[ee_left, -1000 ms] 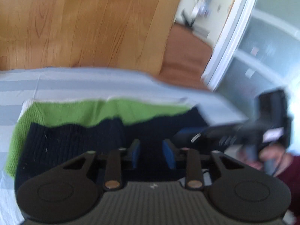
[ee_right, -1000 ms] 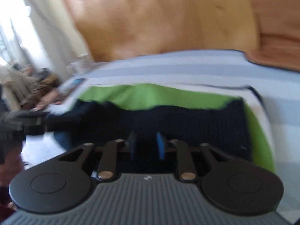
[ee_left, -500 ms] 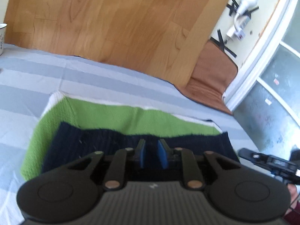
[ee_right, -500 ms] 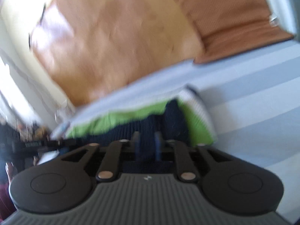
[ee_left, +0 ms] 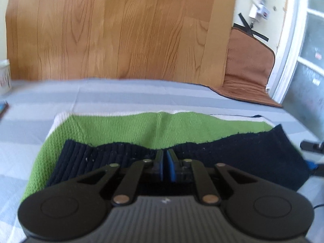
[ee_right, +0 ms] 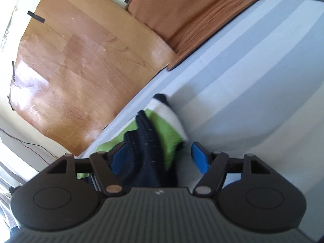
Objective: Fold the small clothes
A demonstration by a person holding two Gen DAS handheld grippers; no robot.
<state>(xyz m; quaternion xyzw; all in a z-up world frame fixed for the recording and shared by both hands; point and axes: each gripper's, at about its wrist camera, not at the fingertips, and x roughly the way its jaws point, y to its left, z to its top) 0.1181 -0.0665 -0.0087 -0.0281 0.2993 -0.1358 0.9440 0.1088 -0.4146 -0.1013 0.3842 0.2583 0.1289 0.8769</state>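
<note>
A small knitted garment with green, navy and white bands (ee_left: 141,129) lies folded on the grey striped cloth (ee_left: 121,99). My left gripper (ee_left: 166,162) is low over its navy near edge with the blue pads nearly together; whether cloth is pinched between them is hidden. In the right wrist view the garment (ee_right: 162,129) is seen end-on. My right gripper (ee_right: 160,158) is open, its blue fingers (ee_right: 199,160) spread on either side of the navy fold. A part of the right gripper shows at the right edge of the left wrist view (ee_left: 311,144).
A wood-pattern board (ee_left: 121,30) stands behind the table, with a brown mat (ee_left: 247,68) beside it. A white cup (ee_left: 4,77) and a dark flat object (ee_left: 3,107) sit at the far left. A white door frame (ee_left: 291,40) is at the right.
My left gripper's pads closed from a wide gap to nearly together. My right gripper swung round to the garment's end and opened wide from a narrow gap.
</note>
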